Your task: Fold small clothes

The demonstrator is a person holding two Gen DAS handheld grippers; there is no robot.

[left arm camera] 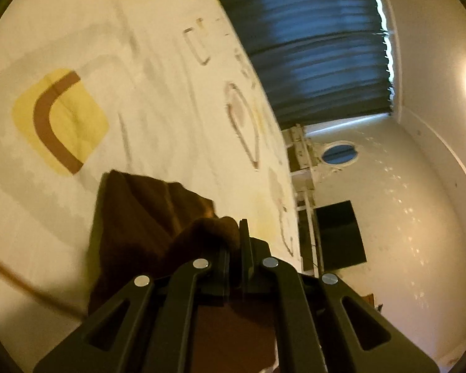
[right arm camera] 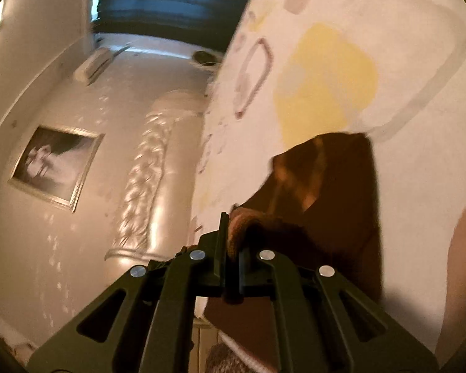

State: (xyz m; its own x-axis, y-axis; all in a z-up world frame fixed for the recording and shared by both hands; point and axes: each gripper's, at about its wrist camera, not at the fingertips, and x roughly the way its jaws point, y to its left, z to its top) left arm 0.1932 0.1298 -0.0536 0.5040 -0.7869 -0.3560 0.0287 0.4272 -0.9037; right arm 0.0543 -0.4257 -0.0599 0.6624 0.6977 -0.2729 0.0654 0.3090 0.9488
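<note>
**Both grippers pinched one brown cloth over the patterned sheet**

Black linkage arms of the left gripper (left arm camera: 234, 242) filled the bottom of the left wrist view, its two fingers drawn almost together on a bunched fold of the brown cloth (left arm camera: 146, 217). From that pinch the cloth spread to the left and upward in the frame, reaching about the middle of the lower left, over a pale sheet (left arm camera: 158, 93) printed with yellow patches and brown outlines. A dark blue curtain (left arm camera: 310, 46) hung at the upper right, and a black screen (left arm camera: 340, 233) sat on the wall at right centre.

In the right wrist view the right gripper (right arm camera: 231, 248) stood likewise nearly closed, with a wad of the cloth (right arm camera: 332, 199) held between its fingers at lower centre. The rest of the cloth rose to the right of the fingers, against the sheet (right arm camera: 404, 77) in the right half of the frame. A framed picture (right arm camera: 57, 168) hung on the wall at left, blurred.
</note>
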